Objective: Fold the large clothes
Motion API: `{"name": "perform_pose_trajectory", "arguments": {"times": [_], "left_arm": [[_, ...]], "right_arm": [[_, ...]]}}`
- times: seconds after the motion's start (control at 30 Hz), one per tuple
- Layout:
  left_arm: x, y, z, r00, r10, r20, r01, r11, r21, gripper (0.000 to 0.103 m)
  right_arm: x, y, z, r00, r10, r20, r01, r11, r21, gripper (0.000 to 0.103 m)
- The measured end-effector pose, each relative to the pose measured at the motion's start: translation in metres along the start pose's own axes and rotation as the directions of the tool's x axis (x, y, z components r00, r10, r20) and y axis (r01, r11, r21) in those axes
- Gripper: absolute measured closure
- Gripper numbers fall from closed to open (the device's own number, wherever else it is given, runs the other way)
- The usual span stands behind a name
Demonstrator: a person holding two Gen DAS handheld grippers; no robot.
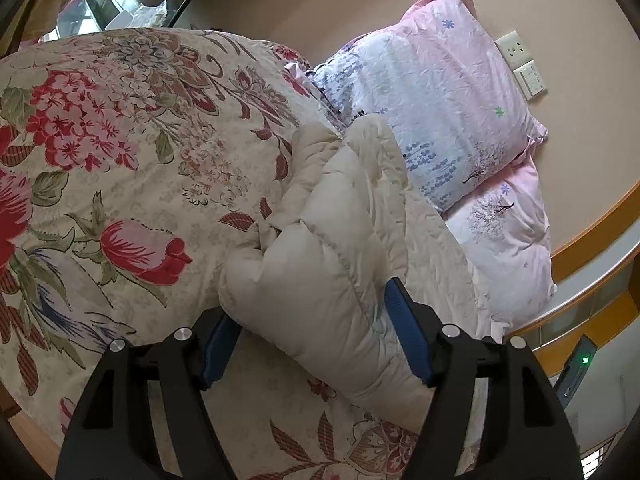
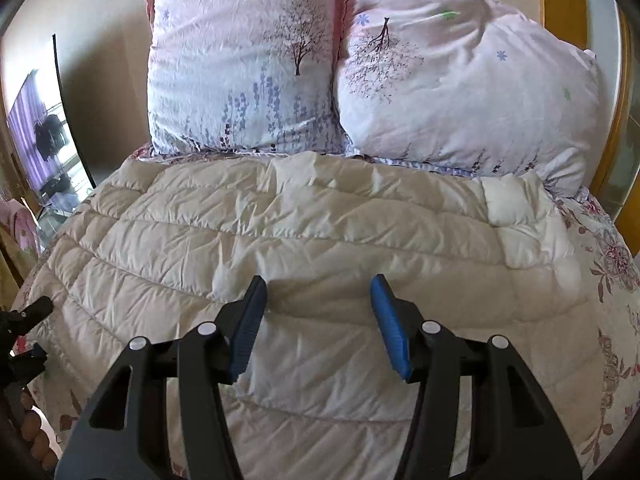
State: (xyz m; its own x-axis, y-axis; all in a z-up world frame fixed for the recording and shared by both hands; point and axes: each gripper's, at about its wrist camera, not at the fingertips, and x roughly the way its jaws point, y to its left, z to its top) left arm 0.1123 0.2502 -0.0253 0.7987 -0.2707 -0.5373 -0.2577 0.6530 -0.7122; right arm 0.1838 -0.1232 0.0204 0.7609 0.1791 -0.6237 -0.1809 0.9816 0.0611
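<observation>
The left tongs [image 1: 312, 344] stand released, their blue pads on either side of a puffy fold of the cream quilted coat [image 1: 340, 264] without clearly pressing on it. The right tongs [image 2: 318, 324] are also released, hovering over the coat's broad quilted panel [image 2: 300, 240] with nothing between the pads. The coat lies on the bed, on top of a floral bedspread [image 1: 100, 152], with its far edge just short of two pink patterned pillows [image 2: 240, 68] that lean against the wall. In the right view it is spread fairly flat, with a whiter panel near its right edge; in the left view one end is bunched into a thick doubled roll. I judge the folding to be only partly done: one part seems turned over, yet the garment is still wide and needs further folds and some smoothing. No brand, label or readable writing appears anywhere; a wall socket and switch [image 1: 520, 64] carry no legible marks.
</observation>
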Motion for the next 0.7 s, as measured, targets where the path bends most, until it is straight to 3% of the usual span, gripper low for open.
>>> {"name": "perform_pose_trajectory", "arguments": {"times": [0.5, 0.57, 0.7], "left_arm": [[0.007, -0.003, 0.001, 1.000, 0.006, 0.030, -0.005, 1.000, -0.030, 0.035], [0.008, -0.002, 0.001, 0.999, -0.009, 0.033, 0.011, 0.999, -0.050, 0.048], [0.011, -0.004, 0.003, 0.998, -0.048, 0.032, 0.049, 0.998, -0.048, 0.063]], "right_arm": [[0.020, 0.020, -0.009, 0.998, -0.053, -0.014, 0.052, 0.996, -0.072, 0.046], [0.029, 0.027, -0.012, 0.996, -0.079, -0.043, 0.074, 0.991, -0.109, 0.046], [0.040, 0.036, -0.015, 0.990, -0.117, -0.073, 0.105, 0.982, -0.156, 0.045]]}}
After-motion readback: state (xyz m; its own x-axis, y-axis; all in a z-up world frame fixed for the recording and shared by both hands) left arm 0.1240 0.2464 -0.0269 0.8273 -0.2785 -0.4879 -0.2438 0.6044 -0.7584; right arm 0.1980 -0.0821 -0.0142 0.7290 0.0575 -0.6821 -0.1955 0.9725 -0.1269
